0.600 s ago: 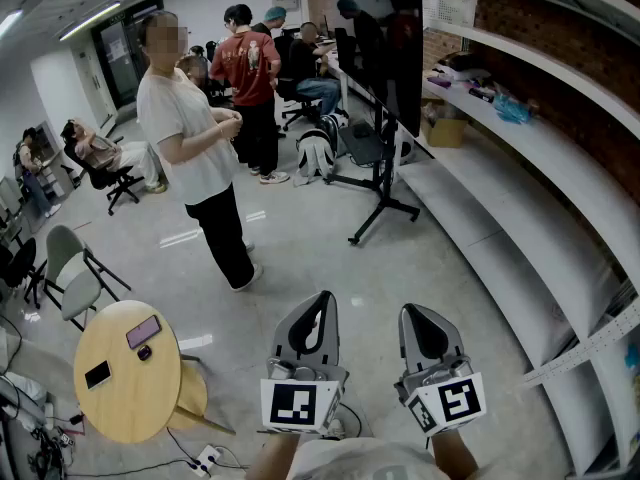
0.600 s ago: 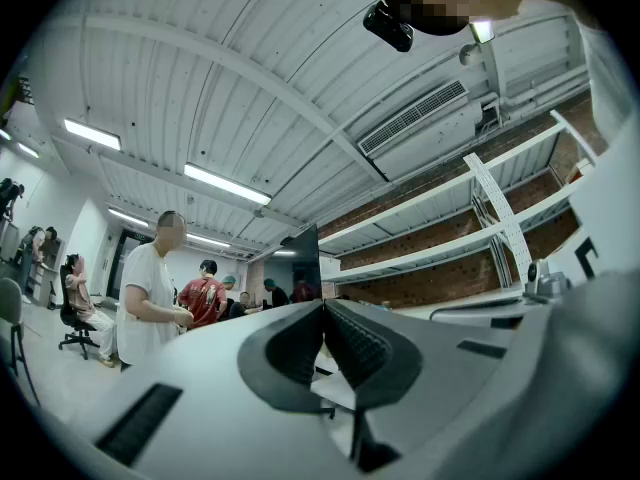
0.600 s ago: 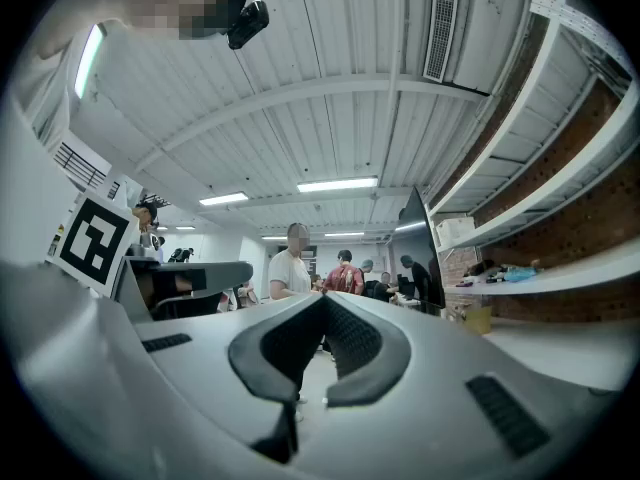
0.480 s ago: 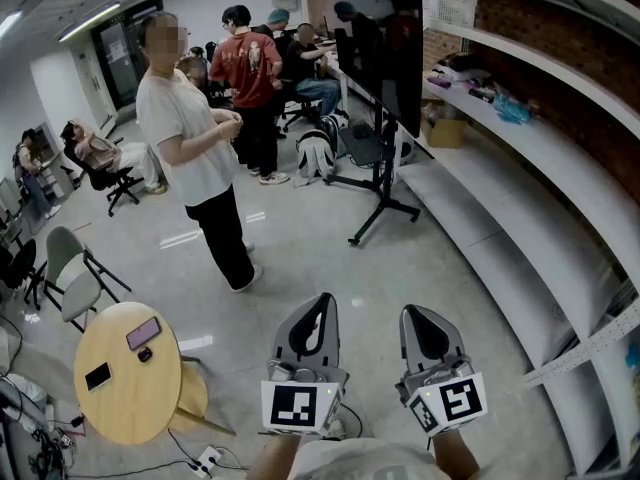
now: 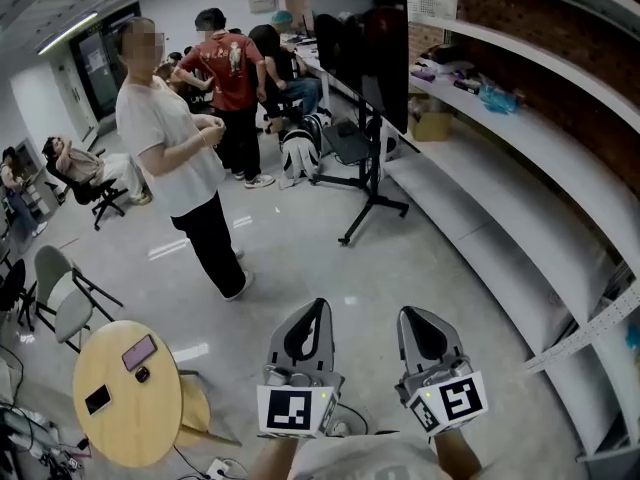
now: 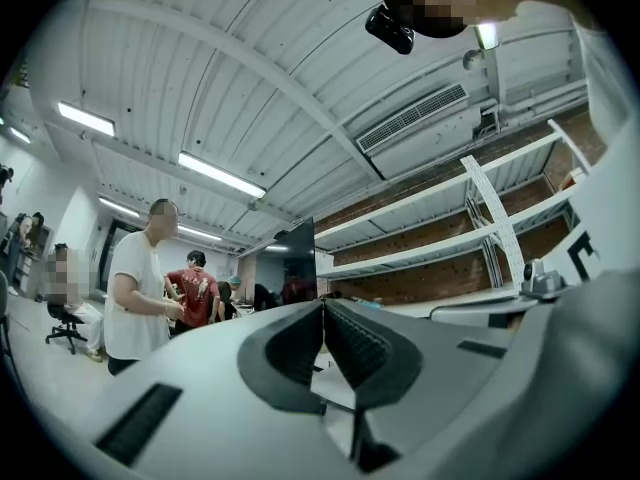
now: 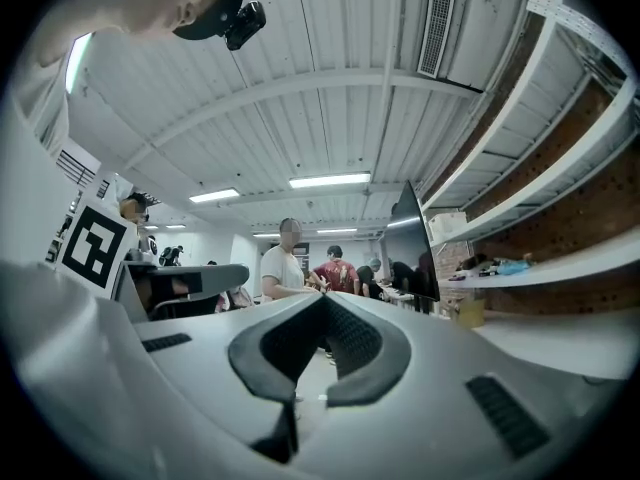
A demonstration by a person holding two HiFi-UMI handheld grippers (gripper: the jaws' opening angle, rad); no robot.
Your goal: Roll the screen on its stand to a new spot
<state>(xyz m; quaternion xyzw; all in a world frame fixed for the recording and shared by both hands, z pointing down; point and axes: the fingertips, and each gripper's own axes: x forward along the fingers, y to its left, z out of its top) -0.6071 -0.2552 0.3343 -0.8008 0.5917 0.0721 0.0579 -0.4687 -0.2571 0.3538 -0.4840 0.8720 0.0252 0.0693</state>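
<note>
Head view shows the screen (image 5: 365, 28), a big dark panel, mounted high on a black stand (image 5: 376, 158). The stand's legs spread across the pale floor (image 5: 440, 278). It sits well ahead of both grippers, just beside the long white shelves (image 5: 520, 78) on the right. A person in a white shirt (image 5: 170, 148) stands left of it, and a bag (image 5: 300, 153) lies near the legs on the far side.

The left gripper (image 5: 320, 305) and right gripper (image 5: 412, 314) are held low, side by side and pointing roughly toward the stand. In each gripper's own view the ribbed pads meet with nothing between them, so both are closed and empty.

The stand probably rolls easily on this smooth floor, but with the panel up high it looks top-heavy. A push near the top could tip it. The panel itself is likely fragile and slick, a poor place for hard jaws. The upright post, around the middle or lower, looks like the safest hold: stiff, narrow enough to clamp, and close to the weight. The jaws would have to open first. Whether any cables trail from it is too small to tell.
</note>
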